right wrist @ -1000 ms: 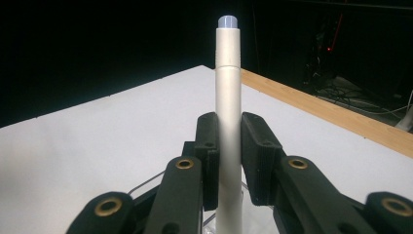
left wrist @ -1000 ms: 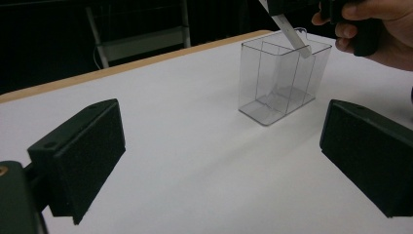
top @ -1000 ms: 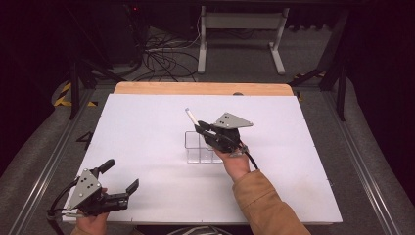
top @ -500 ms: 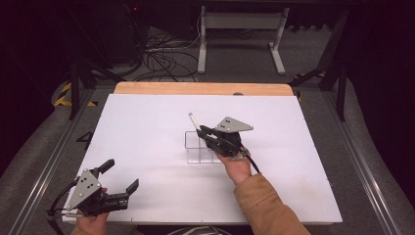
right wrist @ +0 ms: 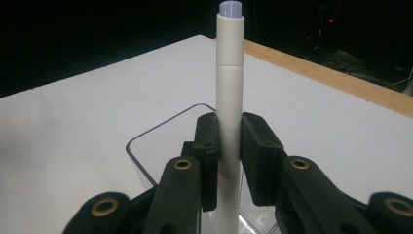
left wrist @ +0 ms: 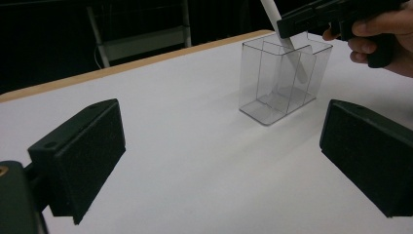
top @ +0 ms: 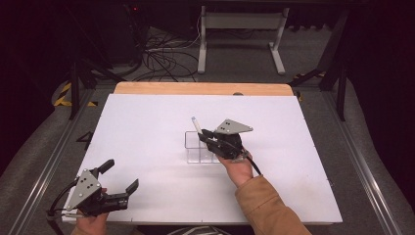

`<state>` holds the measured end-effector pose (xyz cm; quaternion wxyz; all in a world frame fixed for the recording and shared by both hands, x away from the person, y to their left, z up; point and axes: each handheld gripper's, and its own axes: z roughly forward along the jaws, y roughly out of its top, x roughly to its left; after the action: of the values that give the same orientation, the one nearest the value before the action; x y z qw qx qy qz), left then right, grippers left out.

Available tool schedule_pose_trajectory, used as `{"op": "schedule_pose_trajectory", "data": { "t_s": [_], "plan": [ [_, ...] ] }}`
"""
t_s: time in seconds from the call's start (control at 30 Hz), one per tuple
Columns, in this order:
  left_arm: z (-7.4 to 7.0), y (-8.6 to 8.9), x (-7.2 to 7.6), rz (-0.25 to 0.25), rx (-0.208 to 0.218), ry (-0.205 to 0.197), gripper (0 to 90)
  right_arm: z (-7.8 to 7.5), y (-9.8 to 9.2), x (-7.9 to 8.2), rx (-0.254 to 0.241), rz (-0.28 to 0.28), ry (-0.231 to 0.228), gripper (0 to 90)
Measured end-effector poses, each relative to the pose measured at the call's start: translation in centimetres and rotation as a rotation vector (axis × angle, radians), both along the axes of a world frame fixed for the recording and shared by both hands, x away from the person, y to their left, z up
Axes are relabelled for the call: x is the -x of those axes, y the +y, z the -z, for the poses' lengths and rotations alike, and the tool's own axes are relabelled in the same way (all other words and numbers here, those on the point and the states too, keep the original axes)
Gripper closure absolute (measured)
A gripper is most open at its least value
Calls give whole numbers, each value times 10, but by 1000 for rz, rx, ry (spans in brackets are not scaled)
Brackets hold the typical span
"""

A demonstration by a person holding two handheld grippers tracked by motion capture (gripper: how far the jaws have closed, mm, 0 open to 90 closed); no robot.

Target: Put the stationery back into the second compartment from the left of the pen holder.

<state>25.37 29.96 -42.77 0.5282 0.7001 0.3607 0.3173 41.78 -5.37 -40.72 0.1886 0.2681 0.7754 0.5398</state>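
Note:
A clear plastic box (top: pixel 197 148) with inner dividers stands at the middle of the white table (top: pixel 147 127). My right gripper (top: pixel 208 137) hovers at the box's right rim, shut on a white pen (top: pixel 195 124) that tilts up and to the left. In the left gripper view the pen (left wrist: pixel 271 13) dips into the clear box (left wrist: pixel 272 92), its lower end showing through the wall. In the right gripper view the pen (right wrist: pixel 230 63) stands clamped in the right gripper (right wrist: pixel 229 141). My left gripper (top: pixel 120 179) rests open at the near left corner, with its pads (left wrist: pixel 87 146) wide apart.
A wooden strip (top: pixel 200 88) runs along the table's far edge. Beyond it are a metal stand (top: pixel 240 36) and loose cables (top: pixel 161 54) on the floor. Metal rails (top: pixel 49 161) flank the table. A sleeve (top: pixel 266 208) reaches in from the near edge.
My right gripper has sunk slightly and shifted right with the pen, bringing its lower end deeper into the box. The left gripper has stayed put.

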Motion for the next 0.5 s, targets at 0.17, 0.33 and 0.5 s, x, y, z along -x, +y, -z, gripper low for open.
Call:
{"op": "schedule_pose_trajectory", "data": {
  "t_s": [0.17,0.33,0.5],
  "plan": [
    [0,0,-1,-2,4,1,35,-4,-2,2,-9,-3,-11,561],
    [1,0,-1,-2,3,3,35,-12,-5,7,-3,-2,-43,380],
    [0,0,-1,-2,2,2,35,-22,-7,13,2,-20,-59,284]
  ]
}}
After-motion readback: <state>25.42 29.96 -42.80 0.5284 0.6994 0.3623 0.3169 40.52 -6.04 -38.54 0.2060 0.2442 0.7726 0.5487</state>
